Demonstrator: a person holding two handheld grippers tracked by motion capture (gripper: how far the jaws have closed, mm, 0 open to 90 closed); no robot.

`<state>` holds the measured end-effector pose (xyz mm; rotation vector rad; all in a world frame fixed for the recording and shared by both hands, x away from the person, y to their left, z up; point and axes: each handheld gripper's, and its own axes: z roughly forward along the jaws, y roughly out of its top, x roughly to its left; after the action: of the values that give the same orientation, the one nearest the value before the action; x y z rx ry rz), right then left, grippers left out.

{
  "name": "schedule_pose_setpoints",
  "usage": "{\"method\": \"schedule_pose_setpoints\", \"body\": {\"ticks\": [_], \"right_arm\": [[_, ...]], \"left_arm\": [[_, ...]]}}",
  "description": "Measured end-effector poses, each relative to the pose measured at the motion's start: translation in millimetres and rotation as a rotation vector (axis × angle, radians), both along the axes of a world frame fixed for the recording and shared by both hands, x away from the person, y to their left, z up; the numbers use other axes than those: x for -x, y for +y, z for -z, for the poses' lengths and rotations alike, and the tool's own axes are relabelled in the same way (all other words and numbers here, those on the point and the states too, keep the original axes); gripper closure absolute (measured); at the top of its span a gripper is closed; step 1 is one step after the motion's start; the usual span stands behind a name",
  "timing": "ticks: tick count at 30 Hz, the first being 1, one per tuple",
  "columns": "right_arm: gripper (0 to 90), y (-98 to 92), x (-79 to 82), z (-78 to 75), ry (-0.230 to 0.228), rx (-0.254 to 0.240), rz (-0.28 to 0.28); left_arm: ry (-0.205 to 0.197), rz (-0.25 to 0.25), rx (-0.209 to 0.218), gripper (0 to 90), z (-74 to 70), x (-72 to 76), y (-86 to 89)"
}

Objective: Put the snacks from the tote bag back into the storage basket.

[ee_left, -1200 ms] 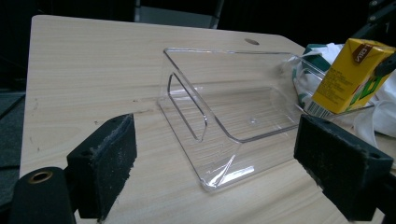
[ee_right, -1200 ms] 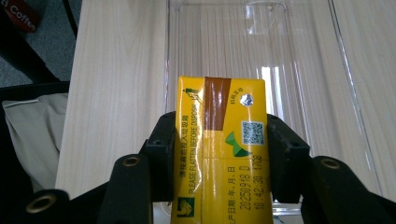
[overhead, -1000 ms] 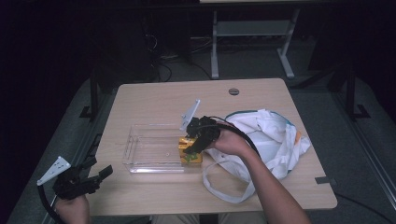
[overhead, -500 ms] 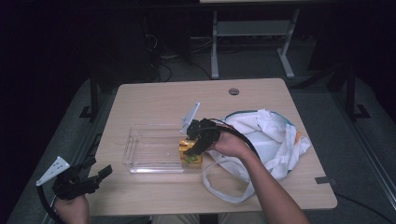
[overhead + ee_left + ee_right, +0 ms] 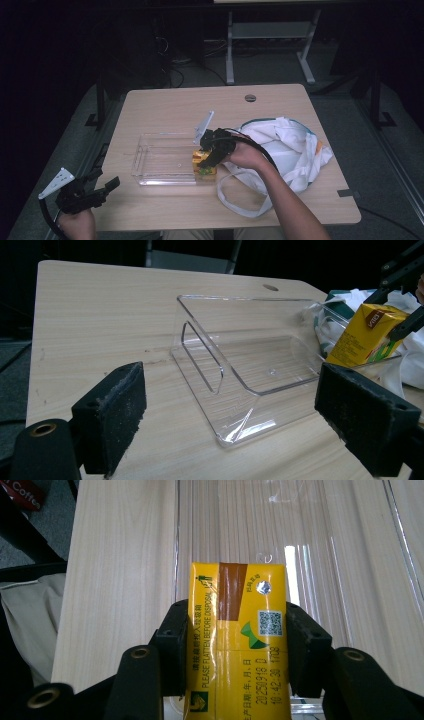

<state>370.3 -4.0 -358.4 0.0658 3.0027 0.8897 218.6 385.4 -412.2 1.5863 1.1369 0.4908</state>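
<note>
1. Here, the right gripper (image 5: 207, 159) reached in from the person's side over the near right end of the clear plastic tray (image 5: 150, 172); the forearm ran up from the bottom edge, wrist bent so the jaws pointed down and leftward into the tray.
2. Its black jaws were clamped on a yellow drink carton (image 5: 235, 640); in the right gripper view each padded finger (image 5: 172, 652) pressed a long side of the box, which stood out beyond the fingertips over the ribbed tray floor.
3. The carton was a small, flat-sided rectangular pack; glossy yellow with a brown stripe, a round foil straw seal, a printed code square and a green mark; in the left gripper view it hung tilted over the tray's far end (image 5: 367, 335).
4. The left gripper (image 5: 107, 186) was held low at the table's near left corner, pointing level toward the tray; its jaws stood wide apart with nothing between them; the rough, dusty foam pads (image 5: 112, 415) framed the tray, which lay ahead of the fingertips, apart from them.
5. The tray was transparent, thin-walled and rectangular, with a slot handle in its near end wall; the table (image 5: 175, 107) was pale wood-grain laminate; a crumpled white cloth bag (image 5: 290, 145) with a looped strap lay just behind the right hand.
</note>
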Motion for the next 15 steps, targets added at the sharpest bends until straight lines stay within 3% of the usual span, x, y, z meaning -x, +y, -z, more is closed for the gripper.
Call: {"method": "schedule_pose_setpoints", "body": {"ticks": [13, 15], "right_arm": [[51.5, 1.6, -2.3, 7.0, 0.015, 0.014, 0.001], [51.4, -0.4, -2.5, 8.6, 0.025, -0.004, 0.006]], "left_arm": [[-0.002, -0.002, 0.006, 12.6, 0.1, 0.0, 0.6], [0.001, -0.002, -0.004, 12.6, -0.2, -0.1, 0.3]]}}
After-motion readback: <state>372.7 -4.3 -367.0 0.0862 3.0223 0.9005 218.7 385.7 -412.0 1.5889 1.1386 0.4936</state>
